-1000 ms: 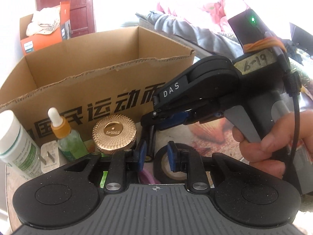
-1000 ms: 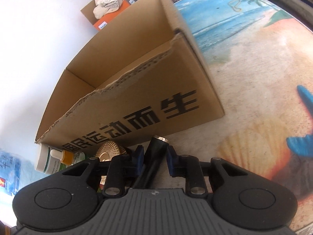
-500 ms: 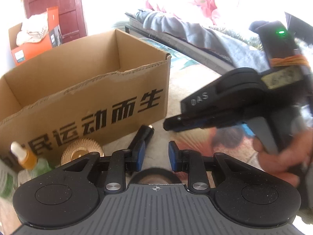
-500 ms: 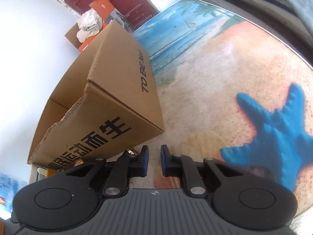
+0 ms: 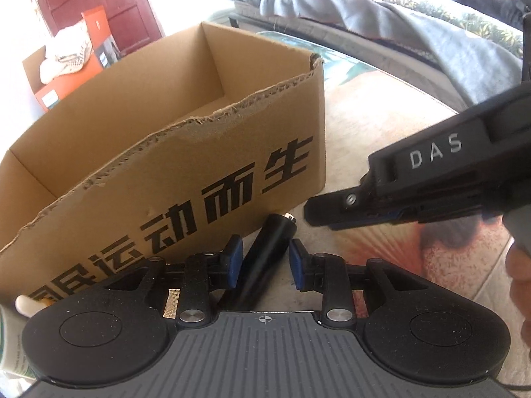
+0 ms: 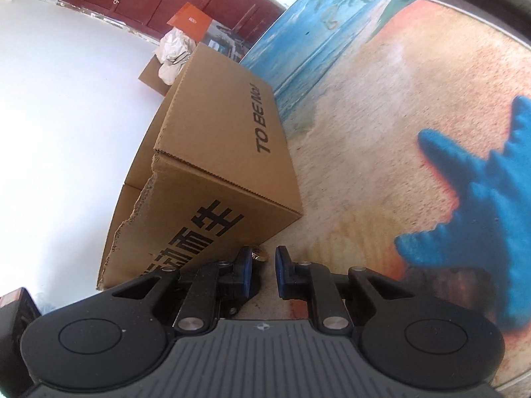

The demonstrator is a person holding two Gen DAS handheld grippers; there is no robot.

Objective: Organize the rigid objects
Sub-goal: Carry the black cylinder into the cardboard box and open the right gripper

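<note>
A black cylinder [image 5: 268,248] with a brass tip lies on the beach-print table against the front wall of an open cardboard box [image 5: 199,165]. My left gripper [image 5: 265,263] straddles the cylinder. Its jaws are opening, and the blue pads [image 5: 234,262] stand just off the cylinder's sides. My right gripper [image 5: 318,210] hovers to the right of the cylinder, shut, with nothing in it. In the right wrist view the right gripper [image 6: 264,265] shows only a narrow bare gap. The cylinder's tip [image 6: 261,256] peeks out beside its left finger, near the corner of the box [image 6: 232,182].
Left of the box front stand a white bottle [image 5: 10,348], a dropper bottle [image 5: 25,303] and a gold lid [image 5: 171,301], mostly hidden. An orange carton with cloth [image 5: 66,66] sits behind. Bedding [image 5: 431,33] borders the table's far edge. The tabletop [image 6: 398,132] stretches right of the box.
The right gripper held the cylinder a second ago, then let it go, shut and drew off to the right. The left gripper slid right over the cylinder and its jaws widened.
</note>
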